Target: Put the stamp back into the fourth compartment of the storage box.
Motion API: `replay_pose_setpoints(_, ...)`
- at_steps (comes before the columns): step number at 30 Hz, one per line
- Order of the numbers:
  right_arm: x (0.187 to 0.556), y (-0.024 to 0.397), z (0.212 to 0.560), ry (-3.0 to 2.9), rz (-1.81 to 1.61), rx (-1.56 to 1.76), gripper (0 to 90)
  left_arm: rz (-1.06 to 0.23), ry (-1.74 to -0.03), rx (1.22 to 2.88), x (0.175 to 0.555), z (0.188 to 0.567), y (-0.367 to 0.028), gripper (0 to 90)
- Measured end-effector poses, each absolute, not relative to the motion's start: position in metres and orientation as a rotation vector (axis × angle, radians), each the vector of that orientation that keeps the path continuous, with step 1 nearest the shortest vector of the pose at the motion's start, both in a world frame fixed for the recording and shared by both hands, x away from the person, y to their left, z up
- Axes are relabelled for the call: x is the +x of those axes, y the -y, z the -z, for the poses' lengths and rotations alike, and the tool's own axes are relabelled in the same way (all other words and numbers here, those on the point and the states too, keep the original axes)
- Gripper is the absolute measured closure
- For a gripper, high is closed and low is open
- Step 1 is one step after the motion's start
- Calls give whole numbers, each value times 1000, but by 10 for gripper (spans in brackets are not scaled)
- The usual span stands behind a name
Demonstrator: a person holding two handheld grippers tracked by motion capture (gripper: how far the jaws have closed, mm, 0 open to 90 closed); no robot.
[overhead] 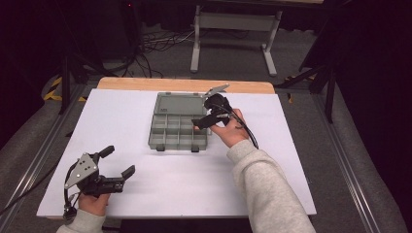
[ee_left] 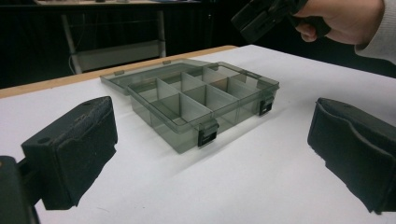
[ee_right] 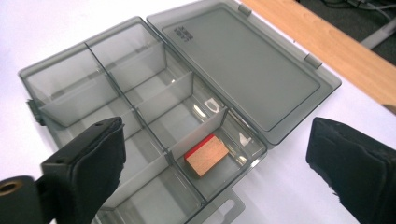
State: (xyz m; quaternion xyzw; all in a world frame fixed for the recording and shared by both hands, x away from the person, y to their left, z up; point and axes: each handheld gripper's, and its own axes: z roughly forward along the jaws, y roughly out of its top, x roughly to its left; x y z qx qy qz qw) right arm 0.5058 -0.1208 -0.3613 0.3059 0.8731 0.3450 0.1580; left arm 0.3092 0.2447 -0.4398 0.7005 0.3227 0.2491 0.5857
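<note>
A grey see-through organizer box lies in the middle of the white table with its lid folded flat at the far side. In the right gripper view a small wooden block with a red edge lies in one compartment next to the lid hinge. My right gripper hovers over the box's right end, jaws wide apart above the block, touching nothing. My left gripper rests at the near left of the table, open and empty, pointing toward the box. The right gripper appears above the box there.
The white sheet covers the table; a wooden strip runs along its far edge. Beyond it stand a metal table frame and loose cables on the floor. Dark rails flank the table on both sides.
</note>
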Motion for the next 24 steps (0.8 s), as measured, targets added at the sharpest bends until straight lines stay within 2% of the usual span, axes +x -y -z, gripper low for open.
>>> replay_pose_setpoints(24, 466, 142, 331, -2449, -1137, 745, 21, -575, -753, 1635, 309, 440, -244, 21)
